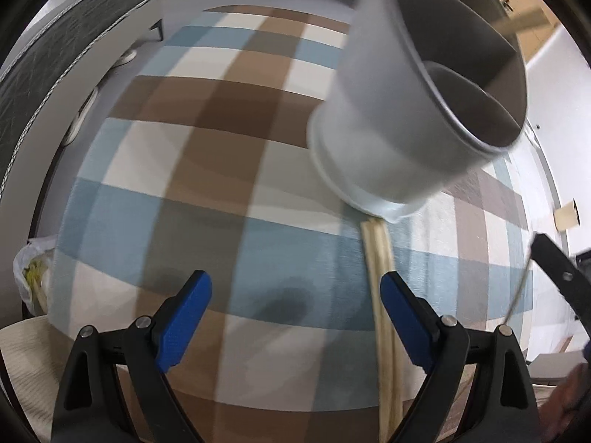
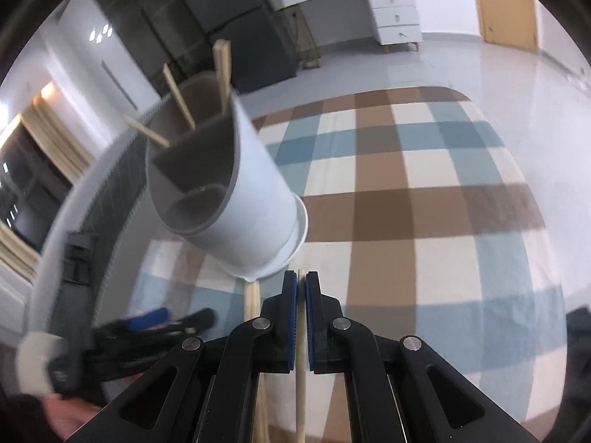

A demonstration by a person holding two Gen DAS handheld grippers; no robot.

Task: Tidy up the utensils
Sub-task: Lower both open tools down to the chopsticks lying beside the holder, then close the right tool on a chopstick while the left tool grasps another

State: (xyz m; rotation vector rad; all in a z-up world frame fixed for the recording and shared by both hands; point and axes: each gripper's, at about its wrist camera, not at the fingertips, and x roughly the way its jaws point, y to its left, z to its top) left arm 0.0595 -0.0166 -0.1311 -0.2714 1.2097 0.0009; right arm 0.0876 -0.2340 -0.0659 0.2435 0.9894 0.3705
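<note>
The left gripper (image 1: 295,317) stands with its blue pads wide apart over the checked cloth (image 1: 184,184), nothing between them. Just right, loose chopsticks (image 1: 380,295) lie below the white divided holder (image 1: 388,129). Only the right wrist view shows chopsticks (image 2: 221,74) standing in its far compartment, the near one seemingly empty. The right gripper (image 2: 301,288) pinches one chopstick (image 2: 301,387).
</note>
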